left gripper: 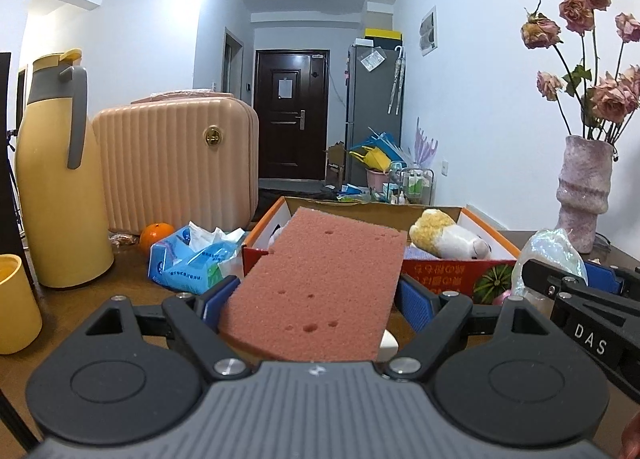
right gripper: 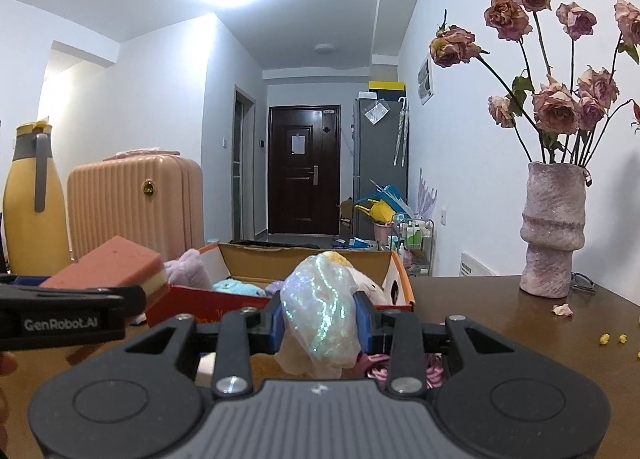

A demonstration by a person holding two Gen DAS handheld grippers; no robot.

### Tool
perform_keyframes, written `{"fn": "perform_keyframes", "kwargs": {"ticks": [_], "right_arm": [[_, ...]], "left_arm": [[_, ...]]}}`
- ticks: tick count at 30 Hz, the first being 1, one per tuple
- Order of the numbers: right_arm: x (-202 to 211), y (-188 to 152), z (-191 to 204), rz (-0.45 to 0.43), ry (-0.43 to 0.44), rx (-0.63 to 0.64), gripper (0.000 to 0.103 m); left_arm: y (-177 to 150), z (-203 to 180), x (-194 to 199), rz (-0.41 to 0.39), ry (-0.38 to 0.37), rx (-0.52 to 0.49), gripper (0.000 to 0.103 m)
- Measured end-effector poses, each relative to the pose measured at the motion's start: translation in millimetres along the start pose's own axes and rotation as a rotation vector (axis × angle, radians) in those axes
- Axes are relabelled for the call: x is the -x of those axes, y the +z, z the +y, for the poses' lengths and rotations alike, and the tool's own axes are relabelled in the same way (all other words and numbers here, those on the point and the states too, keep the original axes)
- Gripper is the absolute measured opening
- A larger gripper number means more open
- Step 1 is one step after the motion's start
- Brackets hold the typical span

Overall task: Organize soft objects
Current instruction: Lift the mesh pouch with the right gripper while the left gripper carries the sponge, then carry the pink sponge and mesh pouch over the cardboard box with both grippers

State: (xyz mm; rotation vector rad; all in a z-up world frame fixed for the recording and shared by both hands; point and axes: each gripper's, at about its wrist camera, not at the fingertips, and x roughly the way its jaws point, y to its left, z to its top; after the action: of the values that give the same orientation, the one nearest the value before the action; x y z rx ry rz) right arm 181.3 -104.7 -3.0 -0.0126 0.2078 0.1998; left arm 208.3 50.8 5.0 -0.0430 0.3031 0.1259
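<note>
Plush toys already in the box; left gripper clamps a sponge, right gripper pinches a shiny pouch, both just before the box, unplaced

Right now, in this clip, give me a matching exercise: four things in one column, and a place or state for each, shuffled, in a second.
Things:
1. sponge
2. shiny bag
3. yellow plush
4. orange

Places or states:
A. lying in the box
B. on the table by the suitcase
C. held in the left gripper
D. pinched in the right gripper

Pairs: 1-C, 2-D, 3-A, 4-B
</note>
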Motion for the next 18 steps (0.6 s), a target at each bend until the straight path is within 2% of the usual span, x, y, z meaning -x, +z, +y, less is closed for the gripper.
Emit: {"fn": "perform_keyframes", "kwargs": {"ticks": [18], "right_arm": [[-44.8, 10.0, 4.9, -0.011, 0.006, -0.039, 0.034]], "left_arm": [[18.2, 2.4, -44.0, -0.021, 0.02, 0.024, 0.085]]}}
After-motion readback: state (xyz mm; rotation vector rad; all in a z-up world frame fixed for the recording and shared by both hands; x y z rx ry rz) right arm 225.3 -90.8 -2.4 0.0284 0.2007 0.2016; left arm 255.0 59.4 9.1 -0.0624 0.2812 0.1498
